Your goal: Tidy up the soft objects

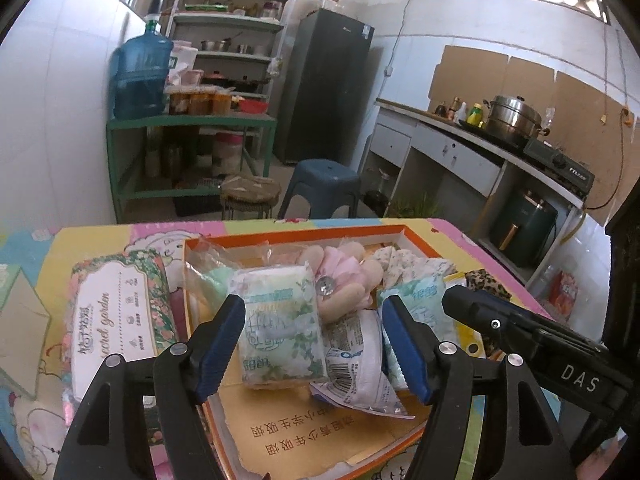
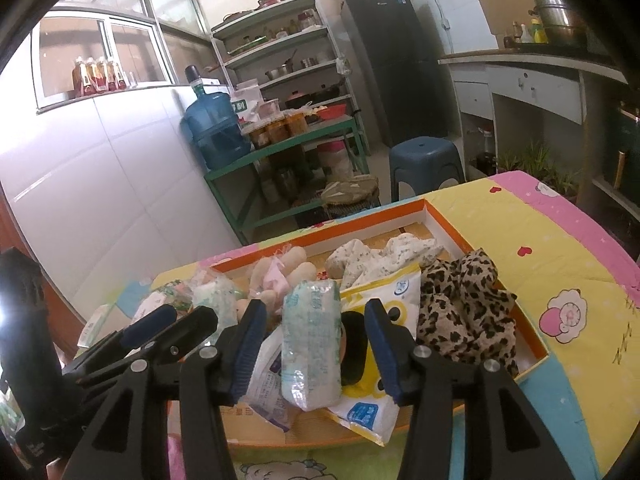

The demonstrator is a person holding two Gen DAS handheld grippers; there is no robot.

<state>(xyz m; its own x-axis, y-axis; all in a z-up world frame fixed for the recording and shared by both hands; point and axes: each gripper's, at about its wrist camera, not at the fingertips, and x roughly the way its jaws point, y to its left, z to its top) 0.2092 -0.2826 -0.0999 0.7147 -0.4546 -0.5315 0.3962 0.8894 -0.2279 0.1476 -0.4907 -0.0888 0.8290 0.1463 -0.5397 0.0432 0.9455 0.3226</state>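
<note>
So the left claw point(image 1: 314, 344) is seen spread wide, with nothing pinched, and the green-and-white printed soft tissue packet point(image 1: 280, 328) sits right between its blue pads, a bit closer to the left-hand pad. The packet's long axis runs roughly along the fingers, away from the camera, so the pads would be closed across its short width. That's the relation the next move probably hangs on.

The right claw point(image 2: 316, 348) is also held wide and empty. In its own view the same kind of packet point(image 2: 312, 340) is framed between the pads, standing on edge, with a yellow-and-white plastic pouch point(image 2: 368, 396) lying partly under it. Which claw is actually nearer the packet can't be told for sure, though the left one looks better lined up.

Everything is taken relative to the shallow orange-rimmed cardboard box point(image 1: 412, 236):
- the packet is inside it, at the near end
- a white crinkly wipes pouch with a barcode point(image 1: 356, 364) is just beside the packet
- a pink and beige plush bundle point(image 1: 340, 276) is further in
- a leopard-print cloth point(image 2: 464, 312) is draped at its right edge
- a floral "secret garden" tissue pack point(image 1: 120, 312) is outside it, to the left, on the cartoon-print worktop point(image 2: 560, 240)
</note>
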